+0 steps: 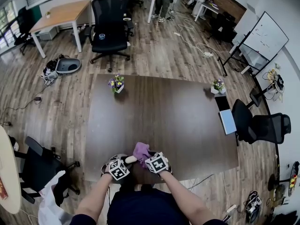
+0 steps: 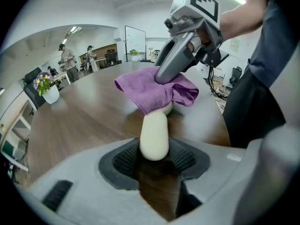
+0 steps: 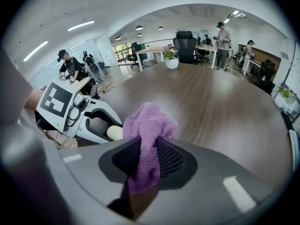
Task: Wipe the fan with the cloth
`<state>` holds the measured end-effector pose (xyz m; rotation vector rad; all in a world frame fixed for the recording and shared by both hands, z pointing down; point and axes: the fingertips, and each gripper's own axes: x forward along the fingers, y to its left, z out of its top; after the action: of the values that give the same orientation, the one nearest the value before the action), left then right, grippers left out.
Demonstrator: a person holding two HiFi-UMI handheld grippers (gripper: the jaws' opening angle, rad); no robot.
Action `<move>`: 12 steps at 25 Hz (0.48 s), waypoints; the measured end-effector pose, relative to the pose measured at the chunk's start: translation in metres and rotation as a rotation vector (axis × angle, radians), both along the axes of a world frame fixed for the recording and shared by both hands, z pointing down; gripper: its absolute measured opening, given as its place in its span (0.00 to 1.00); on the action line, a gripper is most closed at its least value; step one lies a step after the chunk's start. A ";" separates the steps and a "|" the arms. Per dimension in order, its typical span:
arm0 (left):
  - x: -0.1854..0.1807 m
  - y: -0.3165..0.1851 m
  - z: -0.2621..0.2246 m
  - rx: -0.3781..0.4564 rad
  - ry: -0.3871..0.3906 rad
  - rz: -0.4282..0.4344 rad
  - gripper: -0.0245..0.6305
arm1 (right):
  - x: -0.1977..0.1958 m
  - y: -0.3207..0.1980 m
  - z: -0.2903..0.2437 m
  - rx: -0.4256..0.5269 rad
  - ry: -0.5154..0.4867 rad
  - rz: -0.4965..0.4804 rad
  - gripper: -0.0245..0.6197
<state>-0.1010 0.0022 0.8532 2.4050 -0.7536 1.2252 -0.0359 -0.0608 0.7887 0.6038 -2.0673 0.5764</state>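
Observation:
A small fan's cream handle (image 2: 154,135) sticks out from my left gripper (image 2: 154,161), which is shut on it; the pads press on both its sides. A purple cloth (image 2: 150,90) is draped over the handle's far end and hides the rest of the fan. My right gripper (image 3: 143,161) is shut on that cloth (image 3: 149,125), with a fold pinched between its pads. In the head view both grippers meet at the table's near edge, left gripper (image 1: 124,164) beside right gripper (image 1: 146,157), with the cloth (image 1: 140,150) bunched between them.
The dark wooden table (image 1: 178,121) carries a flower pot (image 1: 116,84) at the far left, another pot (image 1: 218,86) at the far right, and a pale tablet (image 1: 228,121) on the right edge. Office chairs (image 1: 110,27) (image 1: 262,128) stand around it.

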 end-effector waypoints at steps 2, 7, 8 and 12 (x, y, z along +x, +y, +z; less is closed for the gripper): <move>-0.001 0.000 0.000 0.000 0.003 -0.003 0.33 | -0.005 0.006 -0.003 0.013 0.010 -0.041 0.21; -0.002 0.000 0.001 -0.004 0.012 -0.008 0.33 | -0.036 0.039 -0.003 0.034 0.026 -0.226 0.21; -0.002 -0.001 0.000 -0.005 0.013 -0.009 0.33 | -0.043 0.046 -0.003 0.031 0.031 -0.258 0.21; -0.001 0.003 0.000 -0.008 0.019 -0.016 0.33 | -0.065 0.070 0.002 -0.004 0.013 -0.332 0.21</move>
<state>-0.1018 0.0049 0.8535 2.3963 -0.7588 1.1948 -0.1013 0.0095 0.7909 0.2513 -2.0946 0.3809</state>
